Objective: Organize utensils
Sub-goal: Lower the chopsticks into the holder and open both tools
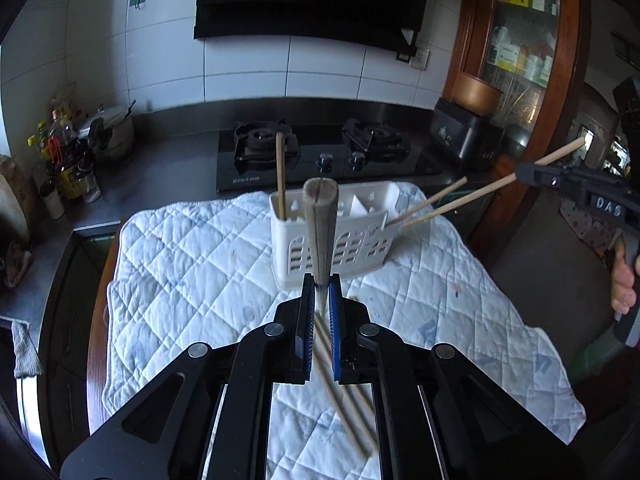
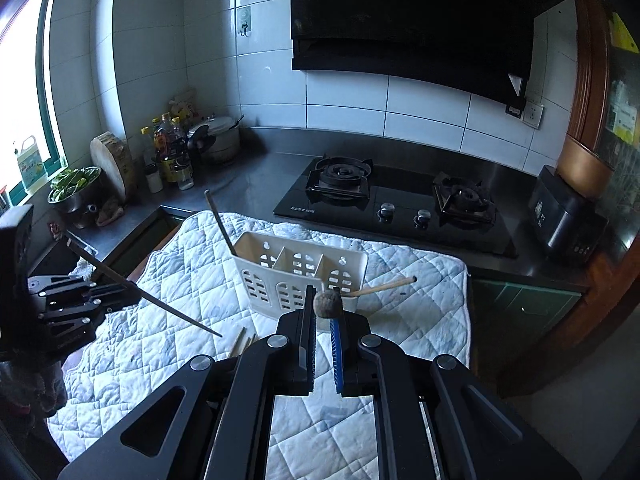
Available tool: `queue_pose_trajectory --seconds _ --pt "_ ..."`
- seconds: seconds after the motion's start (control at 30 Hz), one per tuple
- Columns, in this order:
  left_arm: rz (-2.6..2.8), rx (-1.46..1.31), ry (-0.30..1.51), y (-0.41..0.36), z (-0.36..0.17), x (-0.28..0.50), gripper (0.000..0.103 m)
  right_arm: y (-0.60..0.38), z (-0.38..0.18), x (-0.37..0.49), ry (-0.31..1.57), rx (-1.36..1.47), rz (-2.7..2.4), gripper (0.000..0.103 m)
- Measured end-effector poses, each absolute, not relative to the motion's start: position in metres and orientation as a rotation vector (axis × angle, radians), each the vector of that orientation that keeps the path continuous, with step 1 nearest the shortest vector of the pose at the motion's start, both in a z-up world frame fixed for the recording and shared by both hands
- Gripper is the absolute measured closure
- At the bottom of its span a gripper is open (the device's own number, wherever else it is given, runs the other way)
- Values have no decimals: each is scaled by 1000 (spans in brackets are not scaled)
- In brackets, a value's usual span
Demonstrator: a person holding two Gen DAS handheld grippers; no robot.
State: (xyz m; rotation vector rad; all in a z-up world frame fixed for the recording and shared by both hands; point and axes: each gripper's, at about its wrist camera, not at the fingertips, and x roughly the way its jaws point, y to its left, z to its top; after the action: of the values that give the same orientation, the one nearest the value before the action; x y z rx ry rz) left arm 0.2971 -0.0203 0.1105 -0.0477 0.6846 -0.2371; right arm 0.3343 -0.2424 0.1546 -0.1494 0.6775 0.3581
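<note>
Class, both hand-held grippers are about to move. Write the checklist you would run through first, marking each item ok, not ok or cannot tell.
1. Left hand-held gripper firmly clamps the left chopstick: ok.
2. Right hand-held gripper firmly clamps the right chopstick: ok.
3. Holder stands upright on the quilt: ok.
4. Right chopstick's tip is already inside a compartment: cannot tell.
5. All chopsticks are stowed: not ok; loose chopsticks lie on the quilt.
</note>
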Motion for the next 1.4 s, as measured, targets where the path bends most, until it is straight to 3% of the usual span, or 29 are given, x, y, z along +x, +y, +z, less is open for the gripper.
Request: queue_pose_trajectory --seconds 0.33,0.7,1.2,1.33,1.4 --pt "-184 -45 596 -34 163 368 97 -230 132 398 757 -192 344 96" --pt "-123 -21 735 -34 118 432 97 -223 90 434 837 -201 328 96" --pt "-133 10 778 -43 94 444 95 -224 67 445 860 -161 329 95" --pt "-159 8 751 -46 101 437 94 -227 73 440 825 -157 319 81" --pt "-170 -1 739 -46 107 432 90 -228 78 435 803 -160 309 80"
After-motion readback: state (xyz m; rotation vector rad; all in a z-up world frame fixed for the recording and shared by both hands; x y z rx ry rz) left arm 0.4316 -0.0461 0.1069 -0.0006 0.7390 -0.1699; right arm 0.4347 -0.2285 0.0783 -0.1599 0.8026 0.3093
